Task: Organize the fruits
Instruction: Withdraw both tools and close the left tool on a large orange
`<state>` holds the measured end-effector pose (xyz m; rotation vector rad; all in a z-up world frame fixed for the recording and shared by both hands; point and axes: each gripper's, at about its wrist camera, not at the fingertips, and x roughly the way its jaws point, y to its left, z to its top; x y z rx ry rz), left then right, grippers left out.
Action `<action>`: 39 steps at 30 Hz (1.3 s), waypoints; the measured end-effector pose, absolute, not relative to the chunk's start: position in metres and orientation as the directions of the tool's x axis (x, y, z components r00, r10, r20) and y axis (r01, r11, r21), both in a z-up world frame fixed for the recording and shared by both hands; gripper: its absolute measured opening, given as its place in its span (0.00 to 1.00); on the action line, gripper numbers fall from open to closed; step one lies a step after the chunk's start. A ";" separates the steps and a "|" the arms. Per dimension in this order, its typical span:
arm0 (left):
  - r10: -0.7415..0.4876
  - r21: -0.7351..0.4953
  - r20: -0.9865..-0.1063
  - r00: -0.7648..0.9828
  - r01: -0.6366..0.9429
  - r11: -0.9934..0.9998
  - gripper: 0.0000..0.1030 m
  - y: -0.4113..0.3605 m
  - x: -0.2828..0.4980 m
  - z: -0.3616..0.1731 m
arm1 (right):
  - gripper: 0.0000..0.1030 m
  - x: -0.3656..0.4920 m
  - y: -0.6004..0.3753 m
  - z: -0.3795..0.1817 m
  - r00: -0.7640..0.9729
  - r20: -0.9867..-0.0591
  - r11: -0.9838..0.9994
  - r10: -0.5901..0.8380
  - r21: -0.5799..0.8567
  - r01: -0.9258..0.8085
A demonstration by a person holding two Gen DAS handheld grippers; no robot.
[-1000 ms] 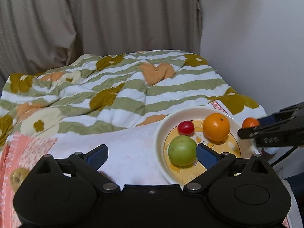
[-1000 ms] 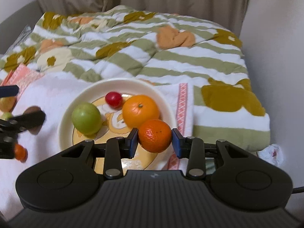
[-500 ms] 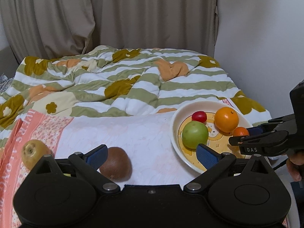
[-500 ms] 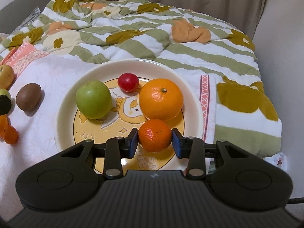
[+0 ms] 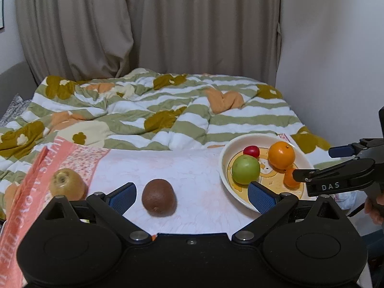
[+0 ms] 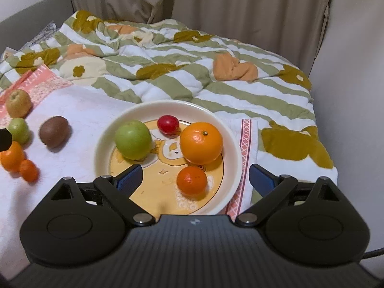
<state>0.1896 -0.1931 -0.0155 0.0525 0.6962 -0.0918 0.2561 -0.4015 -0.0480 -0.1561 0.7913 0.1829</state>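
- My right claw [image 6: 194, 180] has just sprung wide apart; the small mandarin [image 6: 191, 180] sits free between its pads, at six o'clock on the plate [image 6: 230, 129].
- My left claw [image 5: 192, 194] is spread too, with the brown kiwi [image 5: 159, 197] between its pads, untouched, on the bed's white towel [image 5: 192, 168].
- Farther on the plate: green apple [image 6: 133, 139] at ten, cherry tomato [image 6: 168, 124] at twelve, big orange [image 6: 201, 142] at two.
- The striped quilt [image 6: 168, 72] lies beyond.

Small orange [image 6: 191, 180] on plate [image 6: 236, 151], fingers [image 6: 128, 178] apart

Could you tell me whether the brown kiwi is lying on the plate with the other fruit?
No, the brown kiwi lies on the white cloth, left of the plate.
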 end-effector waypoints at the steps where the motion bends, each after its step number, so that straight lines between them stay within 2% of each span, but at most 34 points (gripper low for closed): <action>1: -0.064 0.018 -0.634 0.770 0.097 0.995 0.98 -0.192 0.182 -0.012 | 1.00 0.251 -0.402 -0.043 0.693 -0.713 0.973 0.109 -0.067 -0.222; 10: 0.004 0.043 -0.603 0.798 0.027 0.999 0.98 -0.180 0.126 0.007 | 1.00 0.198 -0.395 -0.004 0.713 -0.684 0.969 0.155 -0.036 -0.244; 19: 0.063 0.062 -0.596 0.801 -0.033 0.998 0.98 -0.139 0.098 0.006 | 1.00 0.158 -0.375 0.005 0.710 -0.683 0.978 0.171 0.030 -0.207; 27: 0.038 0.077 -0.596 0.802 0.010 0.997 0.98 -0.103 0.101 -0.024 | 1.00 0.142 -0.344 -0.013 0.700 -0.703 0.990 0.127 0.046 -0.134; 39: -0.030 0.085 -0.623 0.781 0.106 0.991 0.98 -0.077 0.143 -0.090 | 1.00 0.131 -0.299 -0.073 0.706 -0.708 0.999 0.032 0.011 -0.034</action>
